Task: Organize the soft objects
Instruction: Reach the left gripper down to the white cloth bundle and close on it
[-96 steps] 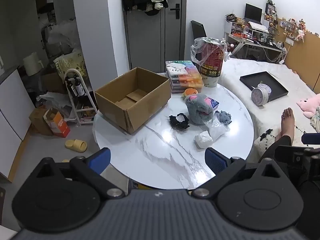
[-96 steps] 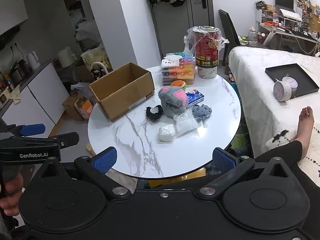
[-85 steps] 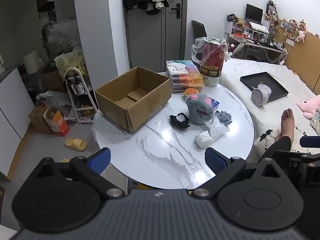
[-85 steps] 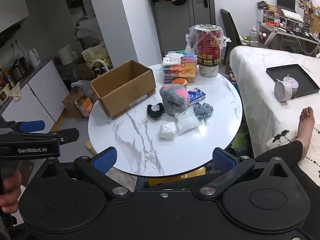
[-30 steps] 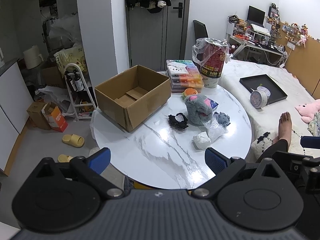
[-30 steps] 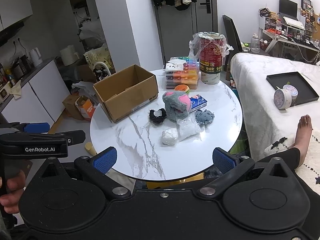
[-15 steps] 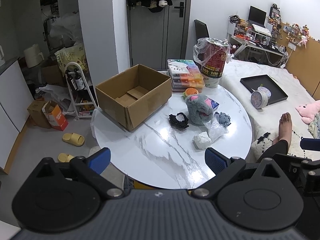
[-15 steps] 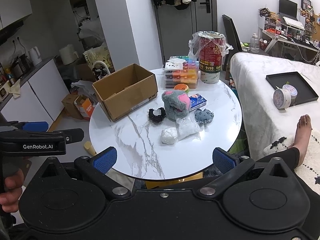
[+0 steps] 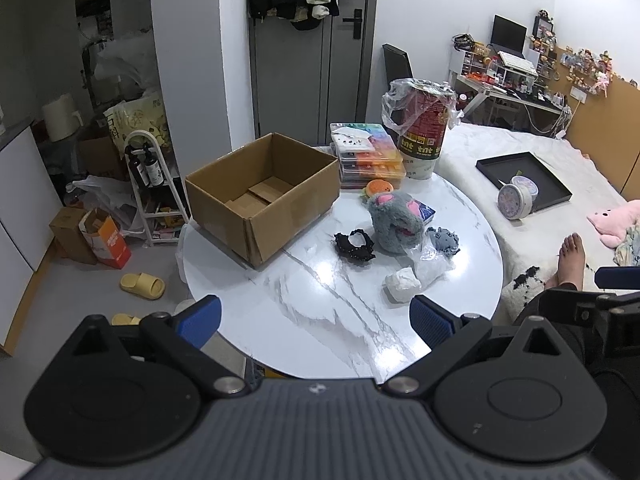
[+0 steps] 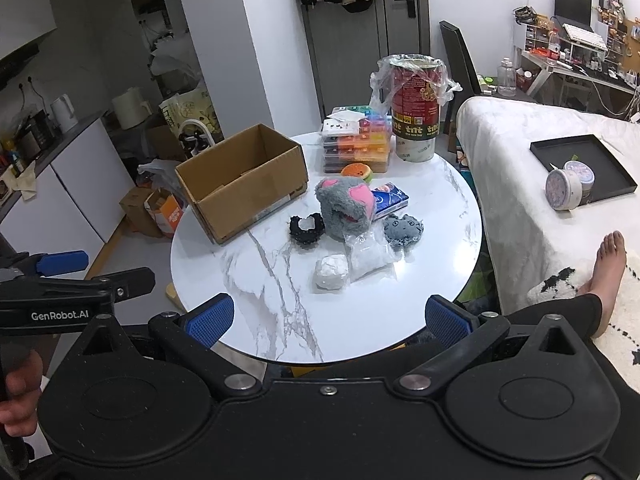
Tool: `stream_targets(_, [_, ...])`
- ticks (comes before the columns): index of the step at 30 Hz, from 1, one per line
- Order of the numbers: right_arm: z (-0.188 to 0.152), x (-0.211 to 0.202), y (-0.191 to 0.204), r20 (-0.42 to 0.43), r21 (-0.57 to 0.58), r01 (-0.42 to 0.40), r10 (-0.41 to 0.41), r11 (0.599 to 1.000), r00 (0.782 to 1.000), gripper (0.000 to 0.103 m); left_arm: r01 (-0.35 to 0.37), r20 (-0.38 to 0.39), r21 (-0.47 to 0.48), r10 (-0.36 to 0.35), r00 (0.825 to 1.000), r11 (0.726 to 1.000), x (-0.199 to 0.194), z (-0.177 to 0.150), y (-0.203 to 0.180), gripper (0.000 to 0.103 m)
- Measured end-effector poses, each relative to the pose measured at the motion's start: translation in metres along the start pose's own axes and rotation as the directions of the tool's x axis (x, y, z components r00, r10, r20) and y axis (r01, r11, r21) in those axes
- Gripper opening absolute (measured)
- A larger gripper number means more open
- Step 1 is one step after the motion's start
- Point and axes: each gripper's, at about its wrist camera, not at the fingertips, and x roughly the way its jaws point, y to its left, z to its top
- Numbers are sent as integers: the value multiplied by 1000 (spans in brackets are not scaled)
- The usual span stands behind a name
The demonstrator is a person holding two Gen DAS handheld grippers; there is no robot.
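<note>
plush toys (image 10: 346, 206) on table (image 10: 360, 320), beyond spread fingers (image 10: 208, 320)

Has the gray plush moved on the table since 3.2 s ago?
No. The gray plush still sits between the black scrunchie and the blue packet, right of the cardboard box; only the cameras shifted slightly.

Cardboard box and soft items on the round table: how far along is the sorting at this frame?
Nothing looks done: the cardboard box shows only its bare bottom flaps. Nothing is in hand; the left gripper and right gripper are both open, short of the items. Still left on the table: the grey plush, black scrunchie, small grey toy, white lump, clear bag and burger toy.
</note>
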Motion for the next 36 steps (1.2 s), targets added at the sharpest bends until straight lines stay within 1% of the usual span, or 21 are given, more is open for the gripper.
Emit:
stream_targets(4, [4,8,-5,-4,13,-3,3,1000,1000,103,17,-5,-20,-17,1000,1000,10,5,1,100])
stream_targets(10, [10,25,-21,-18,57,2,-1,998,1000,103,28,-13,-15,-28,1000,999,30,9,0,100])
stream_targets(15, [12,40,-34,-30,97,26,-24,995,999,103,55,-39,-19,-56,998,998,48,10,0,99])
stream_targets(24, [14,63,-50,-52,113,4,2,994,999,103,75,-55,-42,-77,996,996,69,14,-1,99])
stream_targets(28, [17,74,-50,-56,112,-10,16,994,998,103,64,-64,-28,-66,996,998,79,19,-5,97])
stream_targets(31, [17,80,-52,-55,119,-18,25,993,998,101,64,-73,-38,-66,995,997,85,22,-7,97])
stream_targets(34, [16,89,-53,-72,115,-33,42,993,997,96,68,-84,-47,-72,994,997,93,21,-10,97])
stream_targets(36, [16,95,-55,-80,117,-39,48,992,996,95,72,-98,-50,-76,992,996,99,20,-13,97])
